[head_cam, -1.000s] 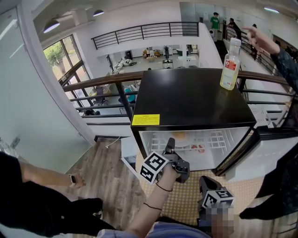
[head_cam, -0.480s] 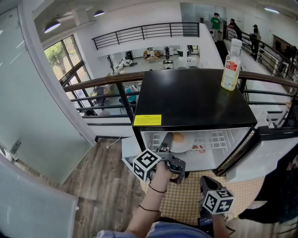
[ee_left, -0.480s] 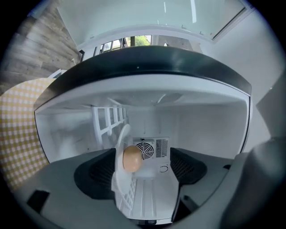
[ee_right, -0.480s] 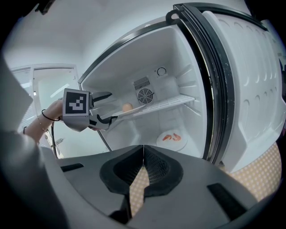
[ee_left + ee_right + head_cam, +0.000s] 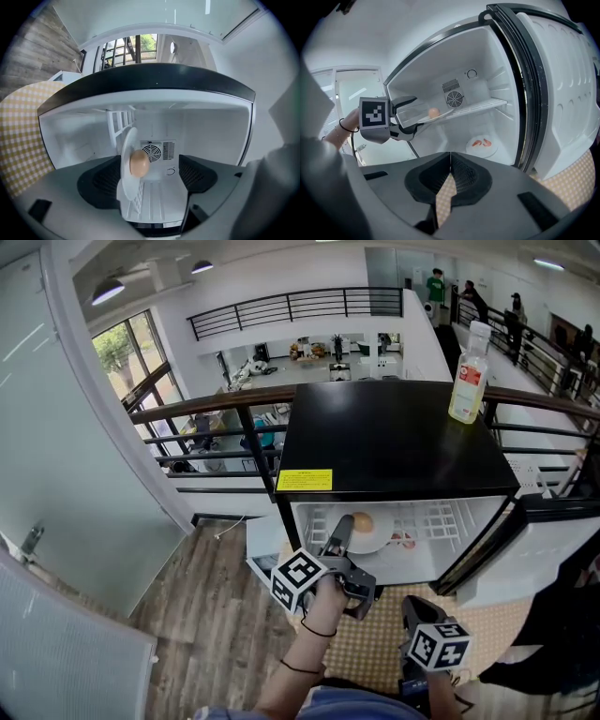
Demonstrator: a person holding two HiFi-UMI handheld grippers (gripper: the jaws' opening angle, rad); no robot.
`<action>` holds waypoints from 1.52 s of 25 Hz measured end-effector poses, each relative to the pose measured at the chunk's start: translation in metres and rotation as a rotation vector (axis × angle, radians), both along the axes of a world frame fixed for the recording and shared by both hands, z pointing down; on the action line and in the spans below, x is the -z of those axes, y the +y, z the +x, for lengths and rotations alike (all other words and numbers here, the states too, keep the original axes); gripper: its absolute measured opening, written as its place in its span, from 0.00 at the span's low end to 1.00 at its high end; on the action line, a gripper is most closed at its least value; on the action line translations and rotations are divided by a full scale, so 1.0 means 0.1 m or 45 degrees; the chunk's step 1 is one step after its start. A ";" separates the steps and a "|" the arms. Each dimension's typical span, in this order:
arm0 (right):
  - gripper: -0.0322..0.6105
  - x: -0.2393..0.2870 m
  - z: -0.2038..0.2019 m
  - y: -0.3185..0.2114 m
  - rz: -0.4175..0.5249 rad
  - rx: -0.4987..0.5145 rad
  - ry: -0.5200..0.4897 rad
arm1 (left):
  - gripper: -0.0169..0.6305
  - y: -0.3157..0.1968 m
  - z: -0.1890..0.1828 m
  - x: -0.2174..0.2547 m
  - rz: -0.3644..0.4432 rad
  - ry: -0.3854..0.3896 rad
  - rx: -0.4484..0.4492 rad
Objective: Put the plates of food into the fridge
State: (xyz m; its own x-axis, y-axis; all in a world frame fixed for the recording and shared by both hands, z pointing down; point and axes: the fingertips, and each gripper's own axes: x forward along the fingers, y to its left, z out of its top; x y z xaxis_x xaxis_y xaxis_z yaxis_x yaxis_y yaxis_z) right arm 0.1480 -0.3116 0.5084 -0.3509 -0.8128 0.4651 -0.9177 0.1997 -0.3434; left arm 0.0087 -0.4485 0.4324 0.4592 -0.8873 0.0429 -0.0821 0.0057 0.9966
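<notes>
The mini fridge (image 5: pixel 384 442) stands with its door (image 5: pixel 562 93) swung wide. The left tongs (image 5: pixel 149 178) reach level into the upper compartment. Their jaws have just been opening and now stand wide apart. A white plate (image 5: pixel 125 164) lies between them, close to one jaw, and neither pad presses on it. The plate rests on the white wire shelf (image 5: pixel 487 105), near its front edge, and carries one round tan piece of food (image 5: pixel 138 164).

A second plate (image 5: pixel 482 145) sits on the fridge floor below the shelf, with pink pieces on it that look like shrimp.

The right tongs (image 5: pixel 450 164) hang low in front of the fridge, well apart from both plates. Their jaws are closed together with nothing between them, and a yellow checked mat (image 5: pixel 375 652) lies beneath. A clear bottle (image 5: pixel 466 367) stands upright on the black fridge top, near its back right corner.
</notes>
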 end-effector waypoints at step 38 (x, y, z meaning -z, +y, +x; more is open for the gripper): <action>0.08 0.07 -0.06 0.36 0.026 0.127 -0.009 | 0.42 1.41 0.17 -0.32 0.509 -0.653 -0.430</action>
